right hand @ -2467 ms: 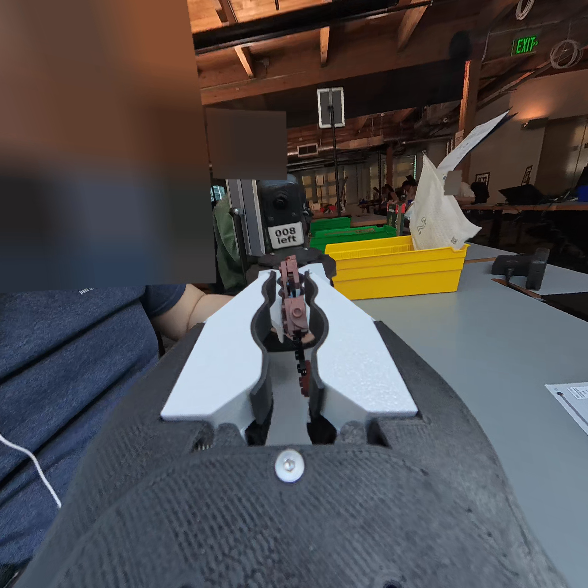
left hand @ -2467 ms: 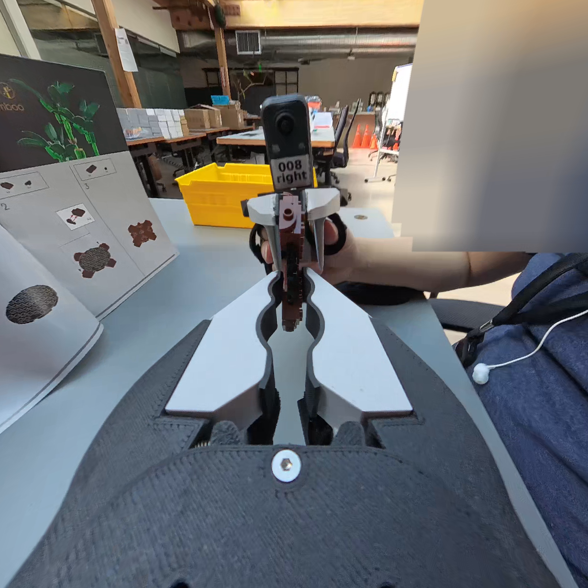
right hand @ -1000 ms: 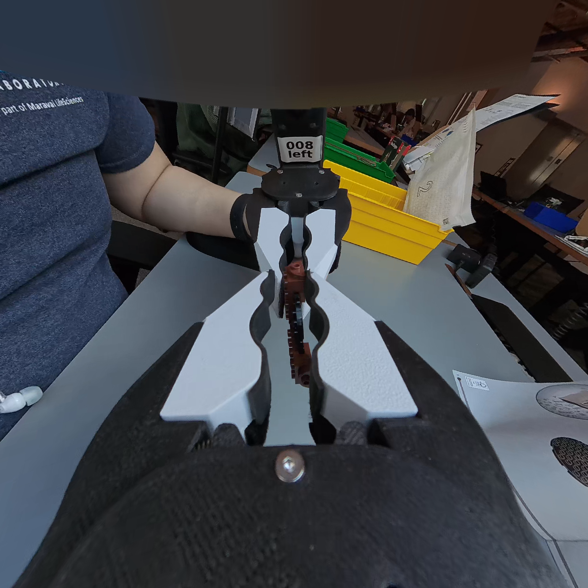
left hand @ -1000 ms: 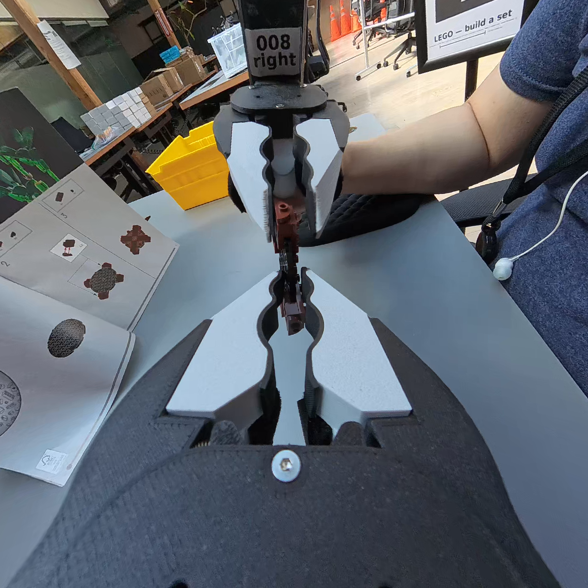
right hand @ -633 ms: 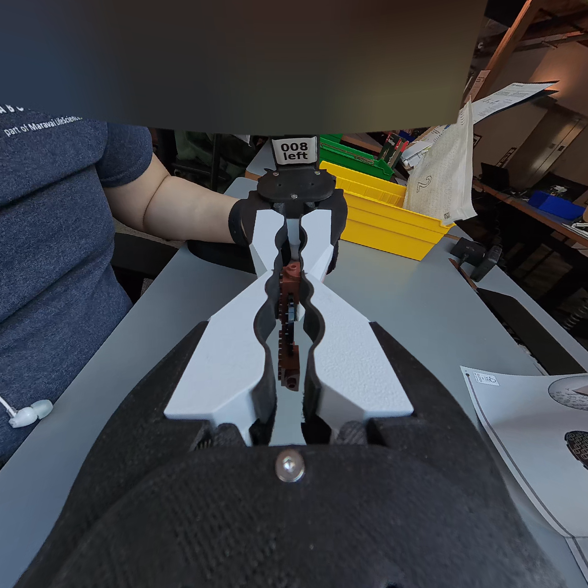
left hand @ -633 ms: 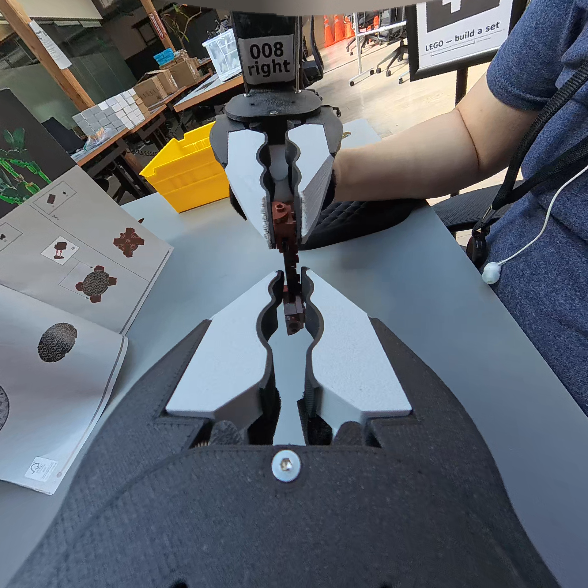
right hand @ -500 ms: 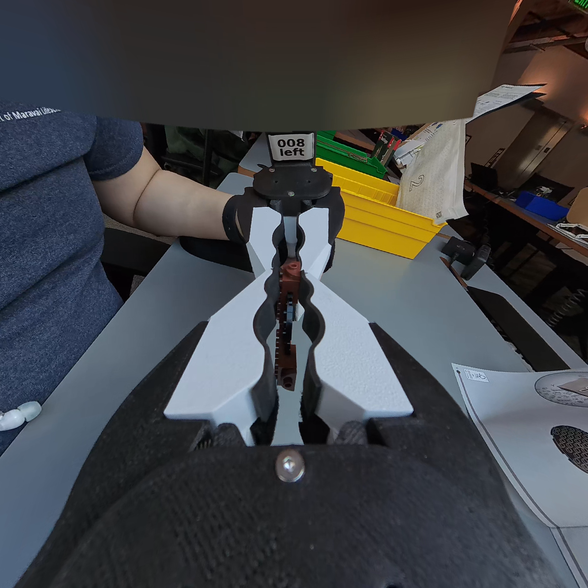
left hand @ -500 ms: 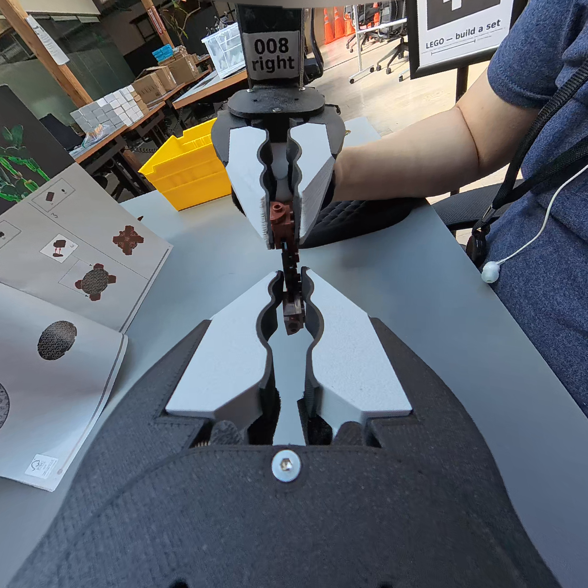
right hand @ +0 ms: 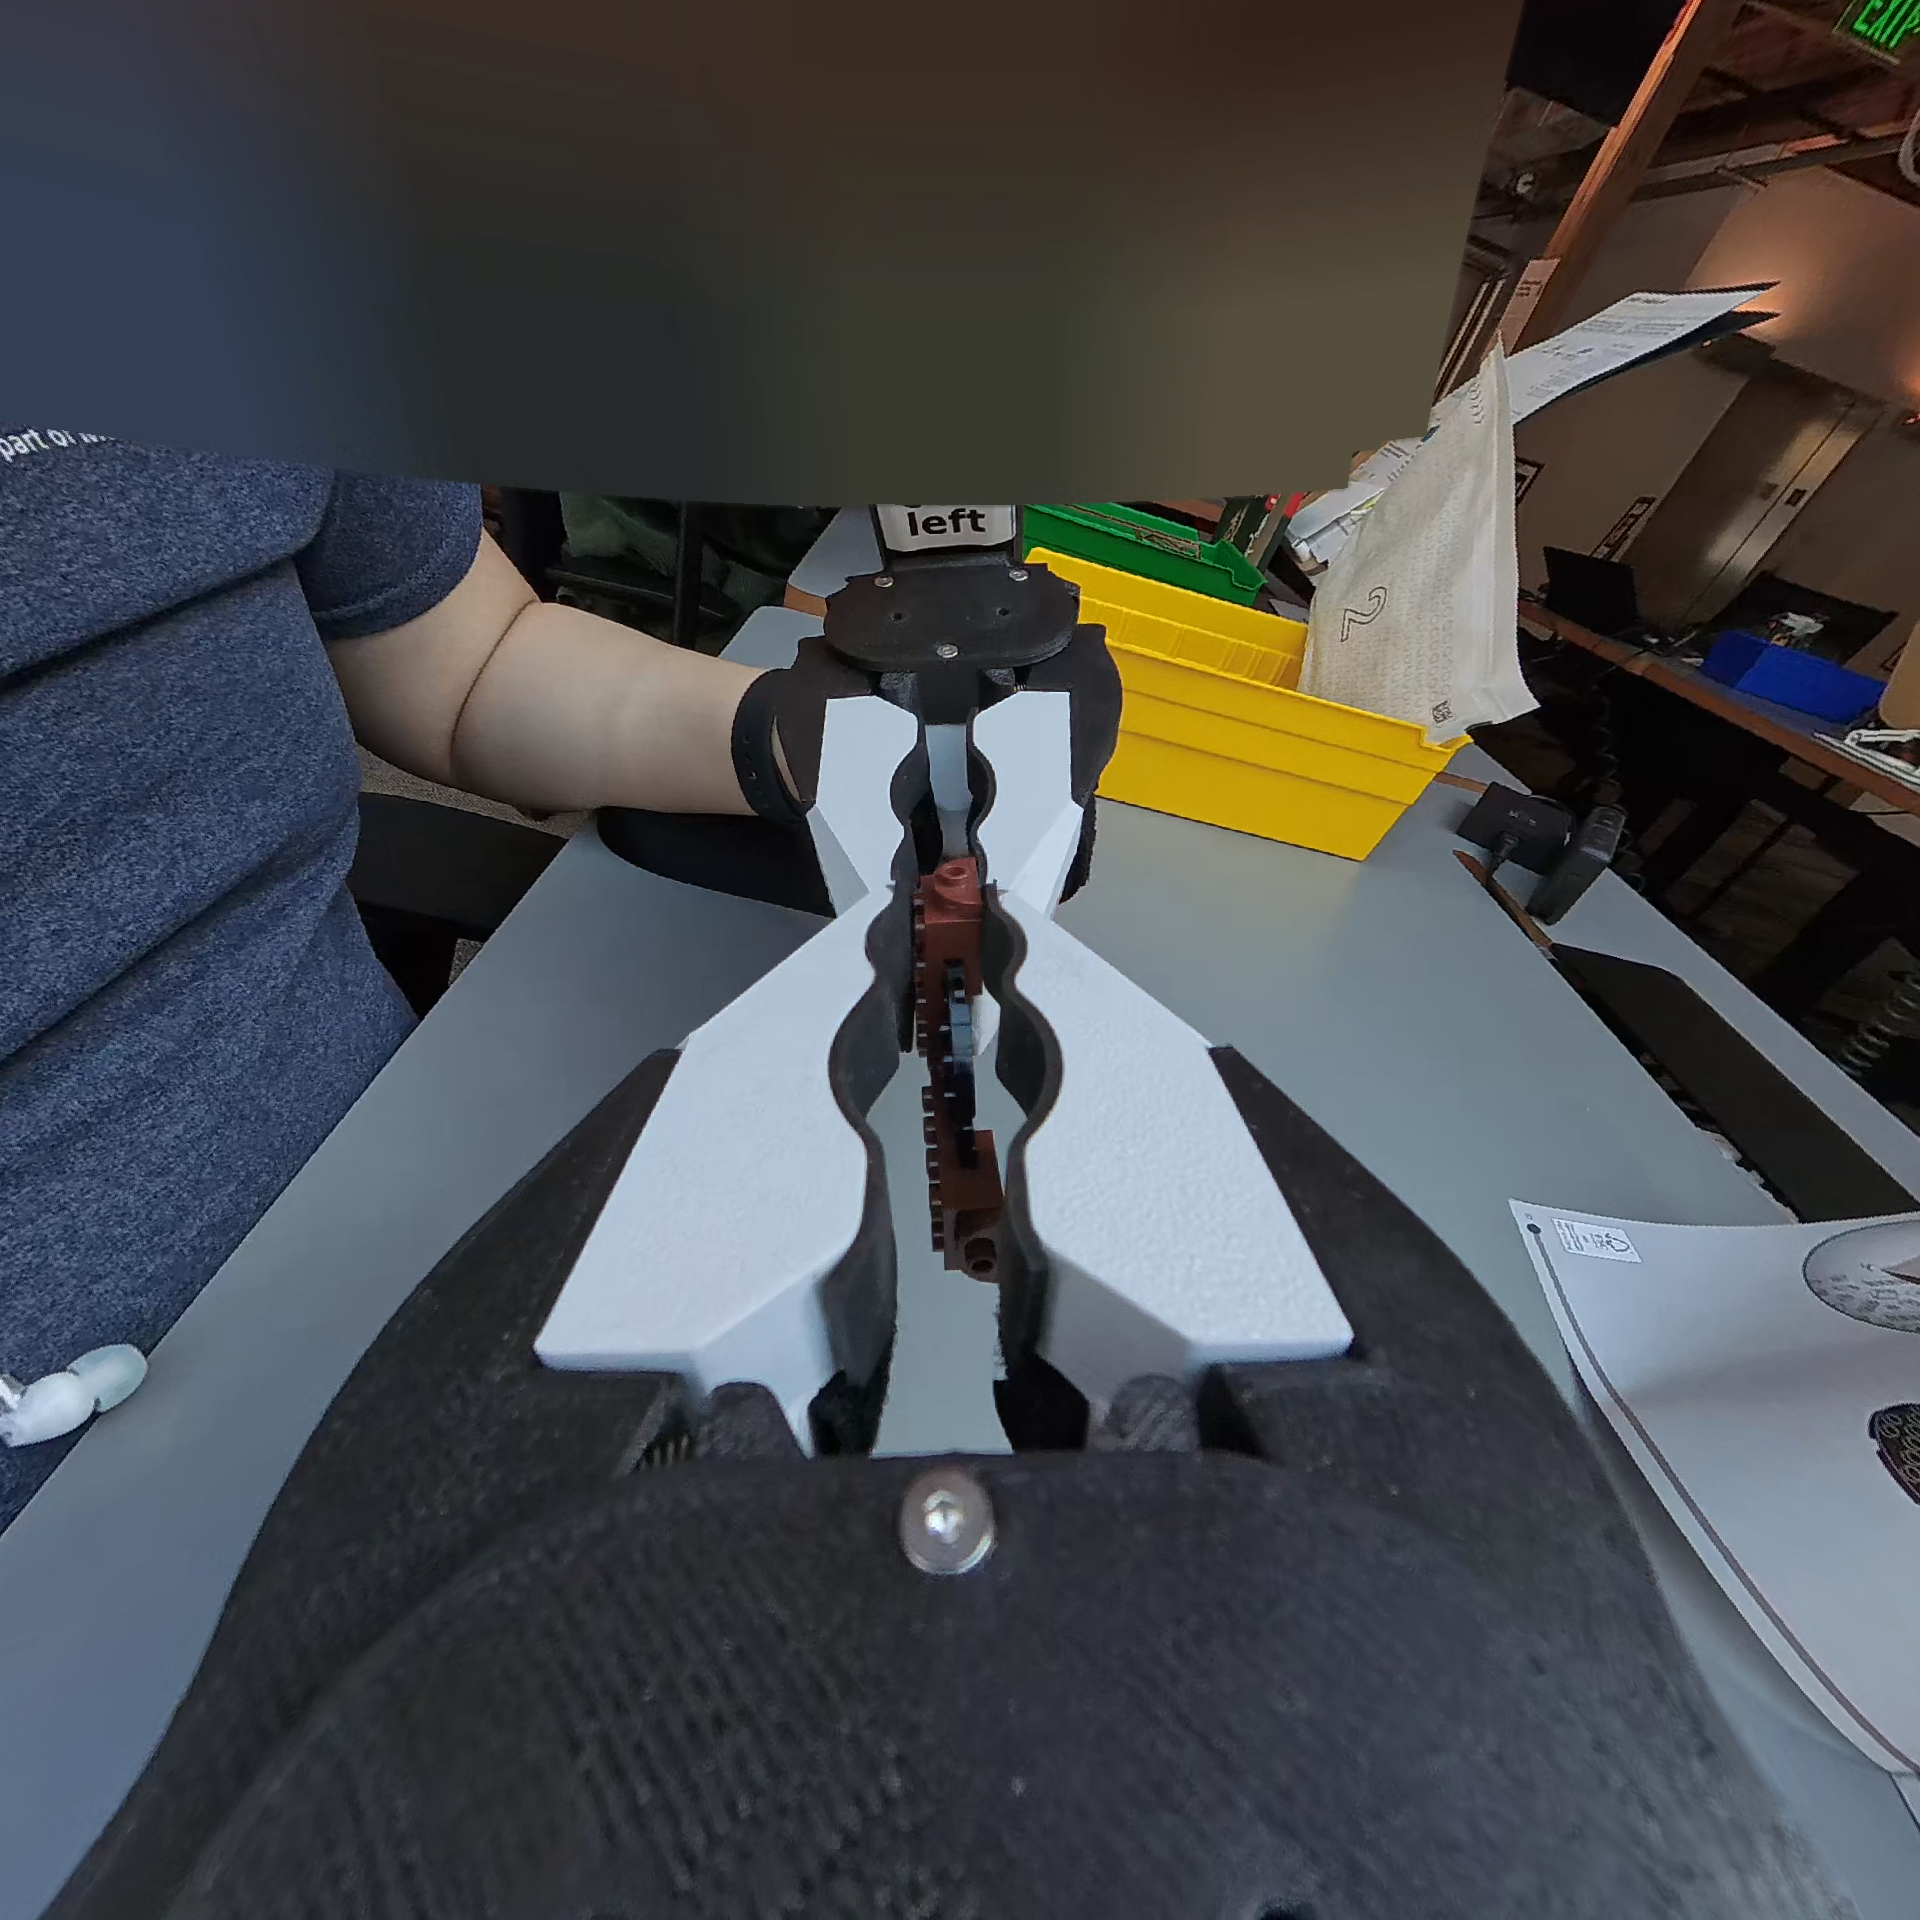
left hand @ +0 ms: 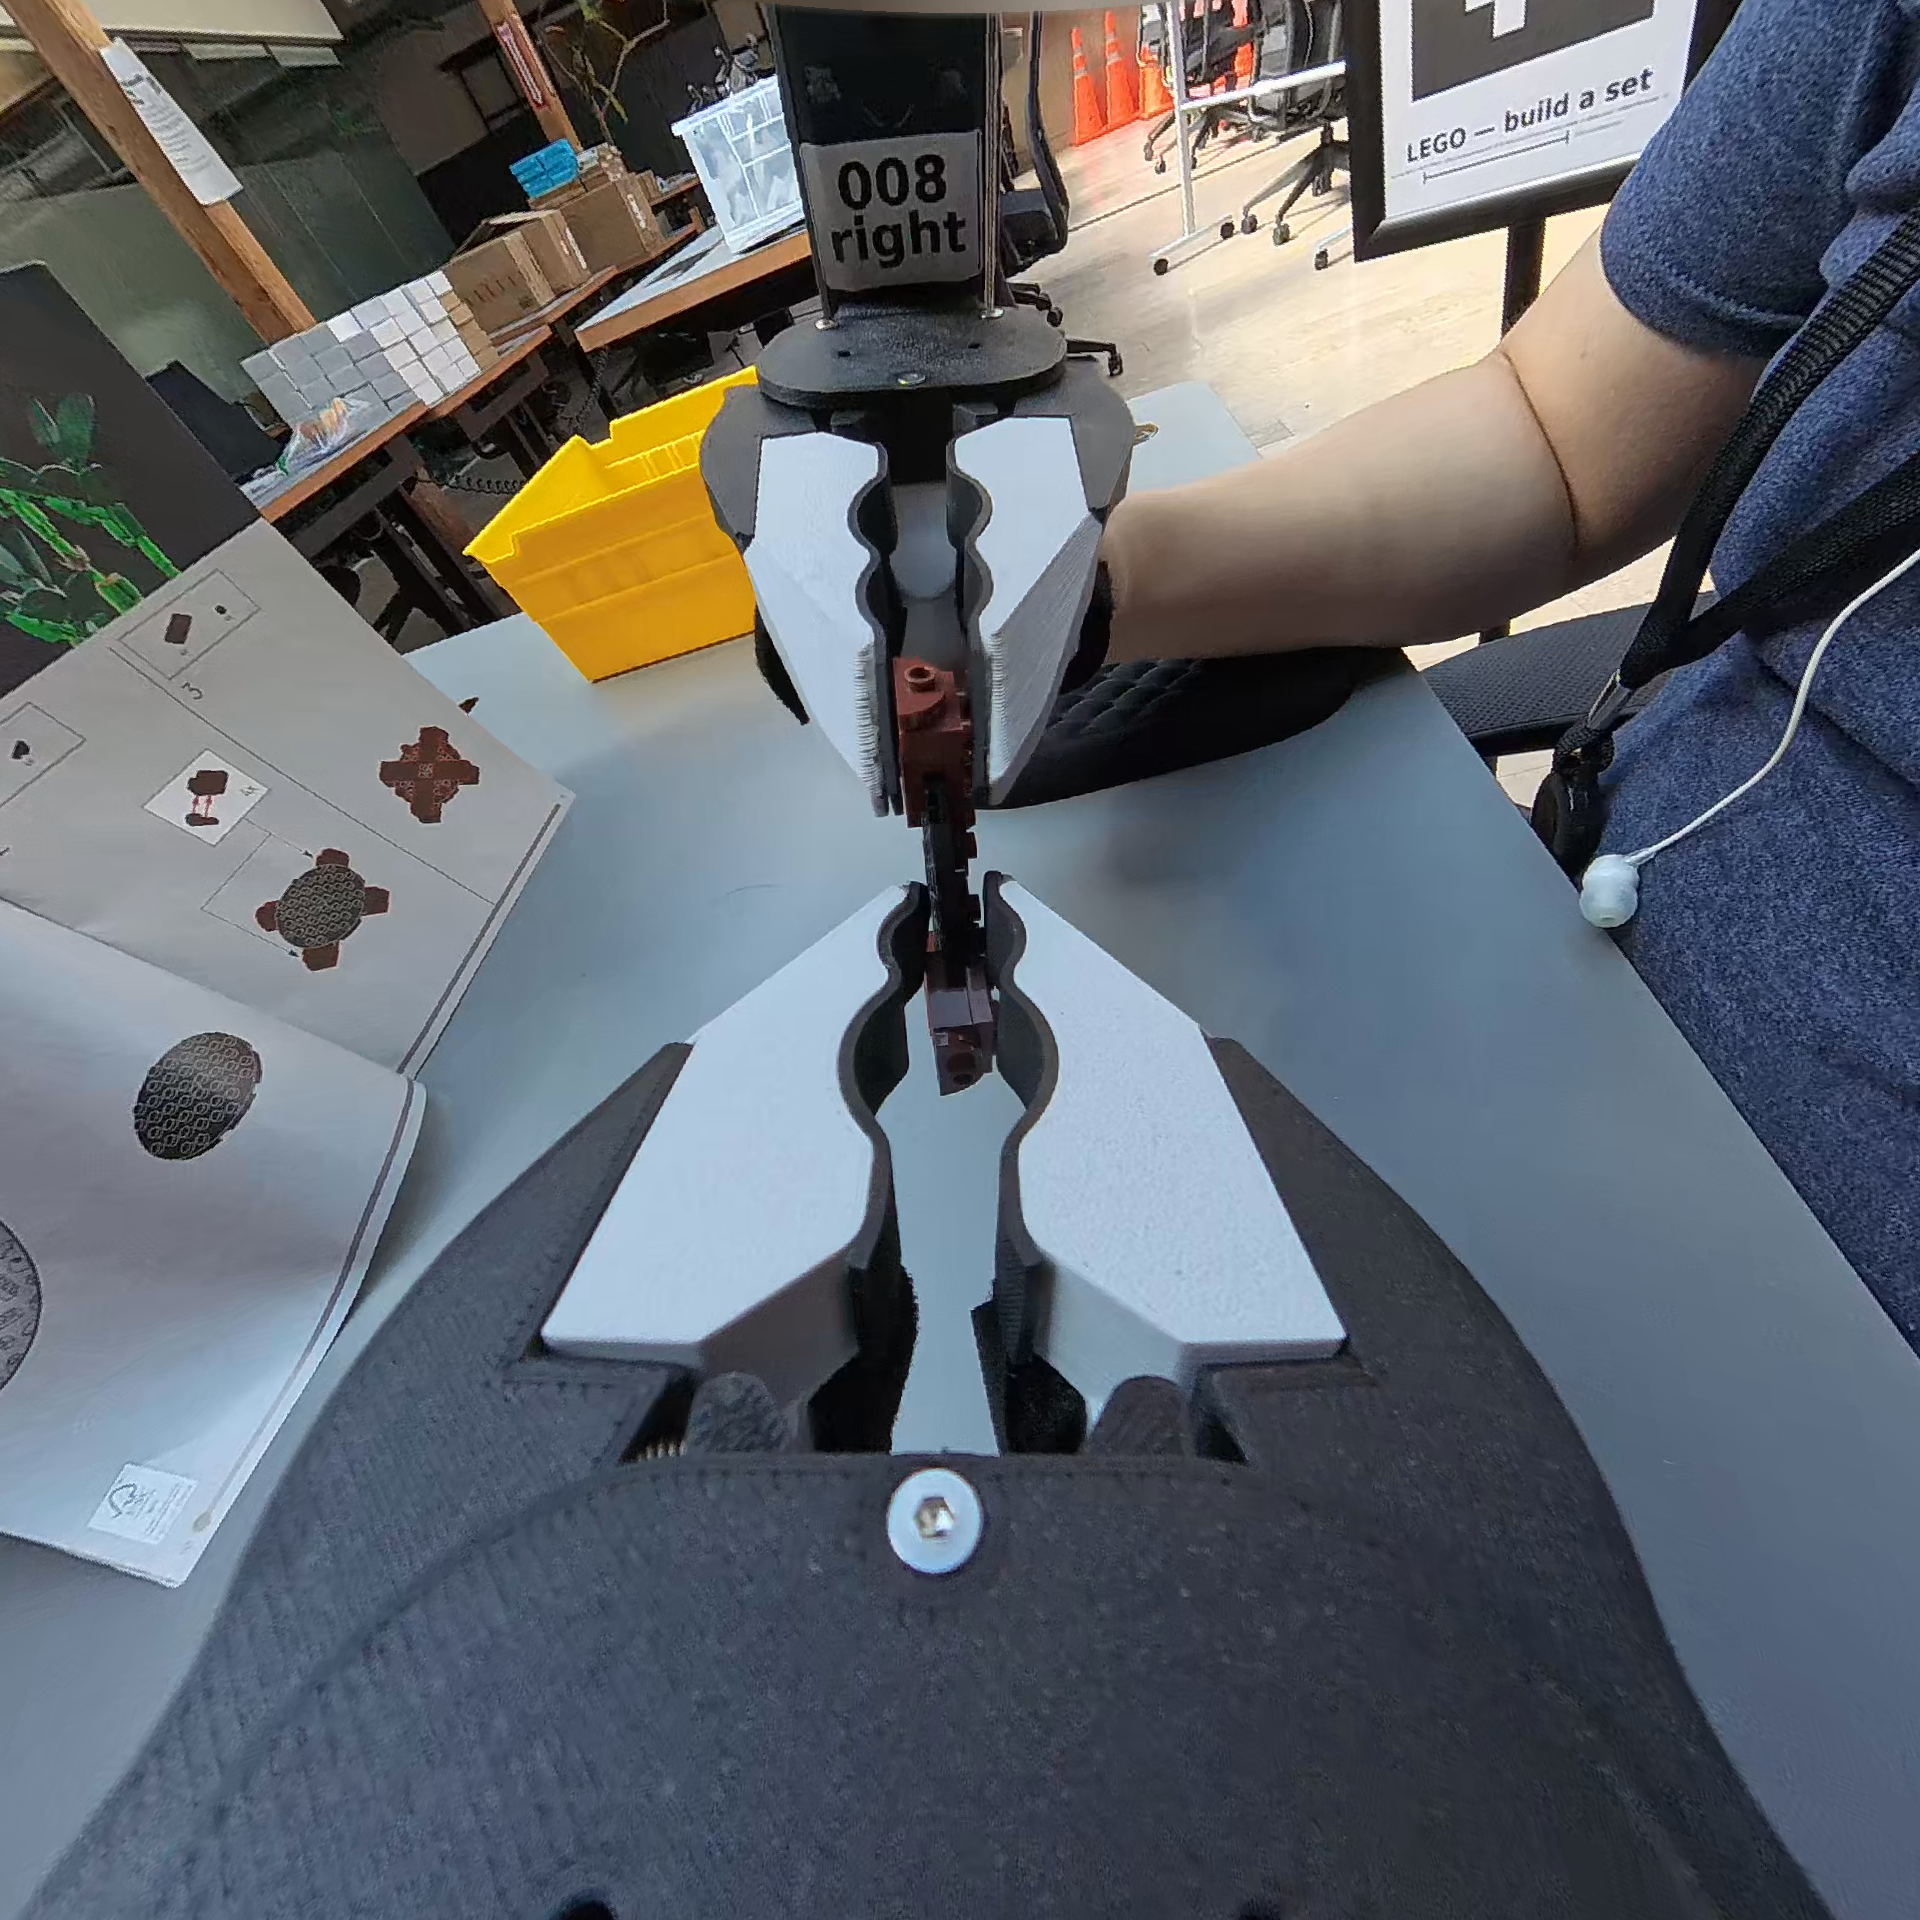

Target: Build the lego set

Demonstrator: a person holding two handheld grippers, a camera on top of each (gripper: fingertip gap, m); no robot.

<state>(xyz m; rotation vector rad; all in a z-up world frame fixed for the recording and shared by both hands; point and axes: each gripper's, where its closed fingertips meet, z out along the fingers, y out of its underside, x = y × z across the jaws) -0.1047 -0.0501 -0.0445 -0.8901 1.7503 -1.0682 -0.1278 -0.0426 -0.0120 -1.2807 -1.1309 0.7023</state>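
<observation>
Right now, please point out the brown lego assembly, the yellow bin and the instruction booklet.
brown lego assembly (left hand: 932,727): left wrist view, its upper brown brick.
yellow bin (left hand: 623,582): left wrist view, its front wall.
instruction booklet (left hand: 312,790): left wrist view, its open page.

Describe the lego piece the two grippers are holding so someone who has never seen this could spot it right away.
Over the grey table, the left gripper and right gripper meet tip to tip. The lego assembly bridges them, a thin strip of reddish-brown and black bricks, the only brick-built thing here, unlike the printed pictures on the instruction booklet.
</observation>
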